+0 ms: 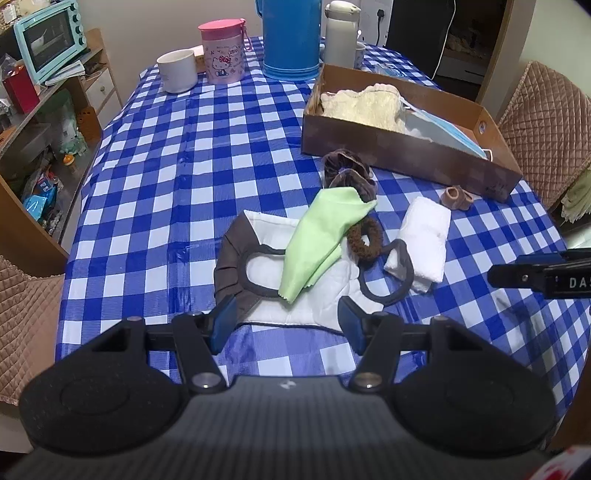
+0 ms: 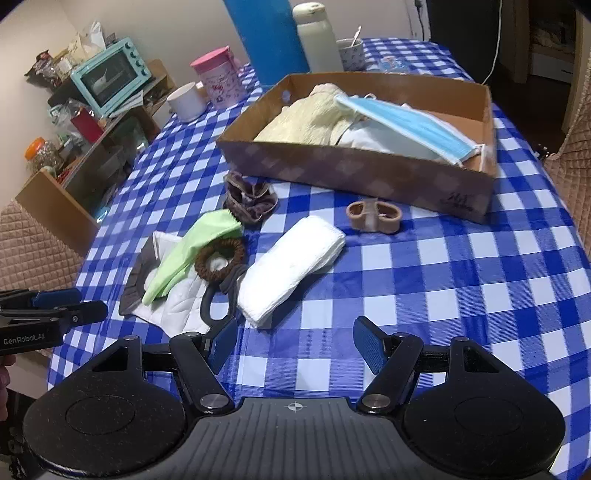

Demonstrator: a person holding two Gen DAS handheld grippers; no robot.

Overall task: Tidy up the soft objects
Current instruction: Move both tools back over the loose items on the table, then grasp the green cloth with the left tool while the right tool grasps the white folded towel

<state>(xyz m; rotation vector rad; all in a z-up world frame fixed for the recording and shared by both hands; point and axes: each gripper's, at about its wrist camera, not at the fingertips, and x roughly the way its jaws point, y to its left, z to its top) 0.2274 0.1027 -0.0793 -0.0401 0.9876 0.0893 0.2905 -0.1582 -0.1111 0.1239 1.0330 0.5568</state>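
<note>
A brown-and-white quilted eye mask [image 1: 258,288] [image 2: 173,299] lies on the checked tablecloth with a green cloth [image 1: 321,236] [image 2: 184,254] and a brown fuzzy hair ring [image 1: 365,240] [image 2: 219,258] on it. Beside them lie a folded white towel [image 1: 421,240] [image 2: 291,266], a dark velvet scrunchie [image 1: 347,173] [image 2: 251,199] and a tan hair band [image 1: 456,197] [image 2: 373,218]. My left gripper [image 1: 288,323] hangs open just above the mask's near edge. My right gripper [image 2: 295,343] is open, short of the towel. The cardboard box [image 1: 399,147] [image 2: 354,173] holds a cream cloth and a blue face mask.
At the table's far end stand a blue jug [image 1: 291,37], a pink canister [image 1: 221,51], a white mug [image 1: 177,70] and a white flask [image 1: 341,33]. Shelves with a teal oven [image 1: 48,40] are at the left. Quilted chairs flank the table.
</note>
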